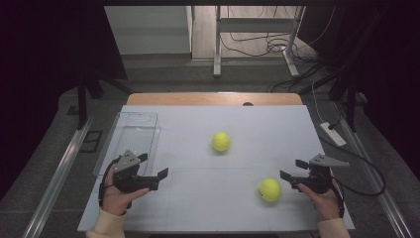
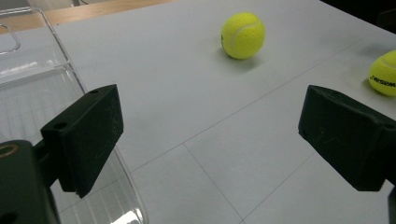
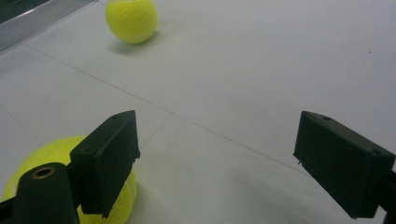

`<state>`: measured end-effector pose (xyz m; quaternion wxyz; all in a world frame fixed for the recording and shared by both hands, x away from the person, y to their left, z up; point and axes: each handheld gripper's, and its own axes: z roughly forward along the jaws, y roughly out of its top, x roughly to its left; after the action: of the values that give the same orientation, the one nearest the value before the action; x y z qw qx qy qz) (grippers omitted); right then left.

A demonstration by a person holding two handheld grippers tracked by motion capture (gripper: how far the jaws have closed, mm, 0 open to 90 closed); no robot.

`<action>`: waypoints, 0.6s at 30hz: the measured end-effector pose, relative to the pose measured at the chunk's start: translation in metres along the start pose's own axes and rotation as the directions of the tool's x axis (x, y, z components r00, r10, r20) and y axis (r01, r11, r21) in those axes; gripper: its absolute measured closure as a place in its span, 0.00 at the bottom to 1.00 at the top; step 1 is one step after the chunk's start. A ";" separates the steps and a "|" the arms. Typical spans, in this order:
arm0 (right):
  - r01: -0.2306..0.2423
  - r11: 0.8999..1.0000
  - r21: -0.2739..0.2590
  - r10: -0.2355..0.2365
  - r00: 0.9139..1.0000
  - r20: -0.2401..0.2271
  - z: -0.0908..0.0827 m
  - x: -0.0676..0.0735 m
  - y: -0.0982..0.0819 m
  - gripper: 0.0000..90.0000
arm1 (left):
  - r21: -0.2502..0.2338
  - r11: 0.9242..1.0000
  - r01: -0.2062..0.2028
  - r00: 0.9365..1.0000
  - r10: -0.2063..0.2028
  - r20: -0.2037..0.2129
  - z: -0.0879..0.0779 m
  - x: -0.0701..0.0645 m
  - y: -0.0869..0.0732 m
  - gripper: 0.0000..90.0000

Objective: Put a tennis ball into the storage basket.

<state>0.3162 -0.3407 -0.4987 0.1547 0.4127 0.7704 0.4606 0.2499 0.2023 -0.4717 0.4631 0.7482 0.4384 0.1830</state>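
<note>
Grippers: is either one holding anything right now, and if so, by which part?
Nothing is held. The left gripper and right gripper both stand open and empty; the near tennis ball lies on the table just beside the right gripper.

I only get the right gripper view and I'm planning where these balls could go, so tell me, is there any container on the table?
Observer: Yes, a clear tray lies along the table's left edge.
Operator: Anything in it?
Observer: No, it is empty.
Operator: Where's the other gripper?
Observer: The left gripper is just beside the tray's near end, open, with nothing between its jaws.
</note>
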 end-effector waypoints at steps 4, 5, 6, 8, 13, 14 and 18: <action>0.001 1.000 0.001 -0.001 1.000 -0.006 0.001 -0.002 0.000 0.16 | 0.009 1.000 -0.007 1.000 0.007 -0.003 0.004 -0.003 0.001 0.09; 0.000 1.000 0.001 0.000 1.000 -0.005 0.001 -0.002 0.000 0.16 | 0.010 1.000 -0.009 1.000 0.009 -0.001 0.004 -0.004 0.001 0.09; 0.000 1.000 -0.002 0.000 1.000 -0.004 0.001 -0.002 0.000 0.16 | 0.012 1.000 -0.008 1.000 0.008 0.001 0.005 -0.005 0.001 0.09; 0.000 1.000 -0.002 0.000 1.000 -0.004 0.001 -0.002 0.000 0.16 | 0.012 1.000 -0.007 1.000 0.007 0.001 0.006 -0.005 0.002 0.09; -0.002 1.000 -0.004 0.002 1.000 -0.003 0.001 -0.001 0.000 0.16 | 0.020 1.000 -0.018 1.000 0.018 0.009 0.010 -0.011 0.005 0.09; -0.002 1.000 -0.004 0.002 1.000 -0.003 0.001 -0.001 0.000 0.16 | 0.020 1.000 -0.018 1.000 0.018 0.009 0.010 -0.011 0.005 0.09; -0.004 1.000 -0.006 0.004 1.000 -0.003 0.001 -0.002 0.000 0.16 | 0.030 0.999 -0.026 0.999 0.025 0.021 0.017 -0.015 0.009 0.09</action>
<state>0.3176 -0.3415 -0.4991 0.1539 0.4131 0.7685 0.4637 0.2570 0.1793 -0.4706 0.4540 0.7624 0.4269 0.1747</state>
